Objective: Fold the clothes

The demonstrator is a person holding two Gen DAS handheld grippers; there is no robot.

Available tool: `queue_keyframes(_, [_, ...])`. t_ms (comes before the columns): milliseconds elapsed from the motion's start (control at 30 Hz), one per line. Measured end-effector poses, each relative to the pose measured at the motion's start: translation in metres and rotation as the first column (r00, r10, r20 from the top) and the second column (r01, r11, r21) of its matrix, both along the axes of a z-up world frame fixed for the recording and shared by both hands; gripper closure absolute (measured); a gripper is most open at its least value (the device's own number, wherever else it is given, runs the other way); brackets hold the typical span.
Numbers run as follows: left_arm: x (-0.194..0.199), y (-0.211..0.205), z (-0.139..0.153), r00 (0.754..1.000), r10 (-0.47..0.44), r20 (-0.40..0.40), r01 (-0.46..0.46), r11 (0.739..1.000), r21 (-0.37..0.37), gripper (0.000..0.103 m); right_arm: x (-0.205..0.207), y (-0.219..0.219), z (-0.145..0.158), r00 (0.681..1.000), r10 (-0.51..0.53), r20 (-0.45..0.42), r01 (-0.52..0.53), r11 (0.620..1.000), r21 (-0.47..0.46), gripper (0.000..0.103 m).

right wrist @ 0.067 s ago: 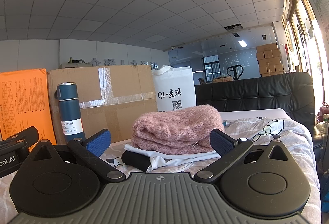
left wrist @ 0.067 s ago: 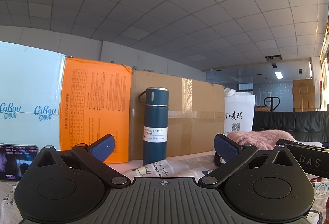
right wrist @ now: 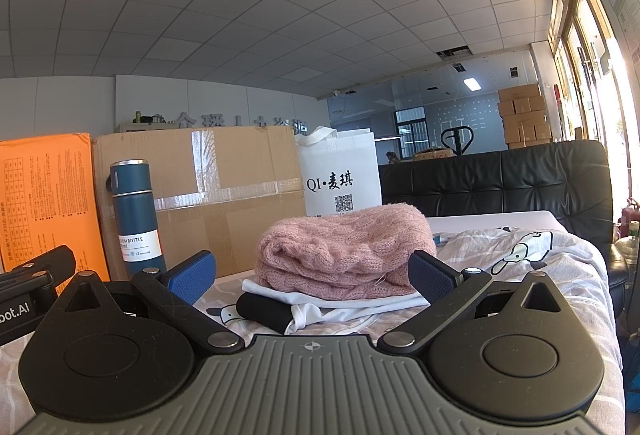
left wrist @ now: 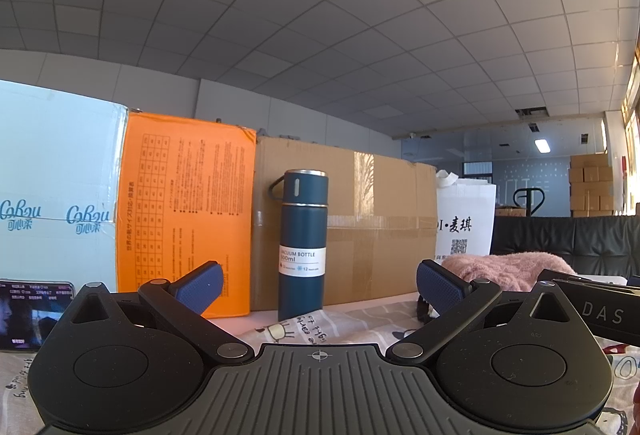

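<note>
Both claws unchanged | left claw point(left wrist: 318, 285) wide, empty | right claw point(right wrist: 312, 273) wide, empty | pink sweater point(right wrist: 344, 251) unmoved

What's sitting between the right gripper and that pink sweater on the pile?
Nothing visible. The right gripper, jaws wide open, faces the pink sweater directly. The sweater rests on white clothes, with a black roll at the pile's near left, below the sweater.
</note>
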State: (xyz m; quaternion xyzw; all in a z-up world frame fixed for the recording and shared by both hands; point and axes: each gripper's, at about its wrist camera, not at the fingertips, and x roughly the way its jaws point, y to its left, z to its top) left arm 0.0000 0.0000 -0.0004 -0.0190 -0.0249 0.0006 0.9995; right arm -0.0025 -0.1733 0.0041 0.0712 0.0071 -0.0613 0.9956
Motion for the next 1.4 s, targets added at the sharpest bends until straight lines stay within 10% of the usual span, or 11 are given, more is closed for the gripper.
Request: queue_keyframes(1400, [-0.0056, 0.0016, 0.0024, 0.999, 0.010, 0.038, -0.010, 1.000, -0.010, 0.000, 0.0010, 0.0018, 0.0002, 1.000, -0.004, -0.011, 0.004, 1.000, -0.007, 0.000])
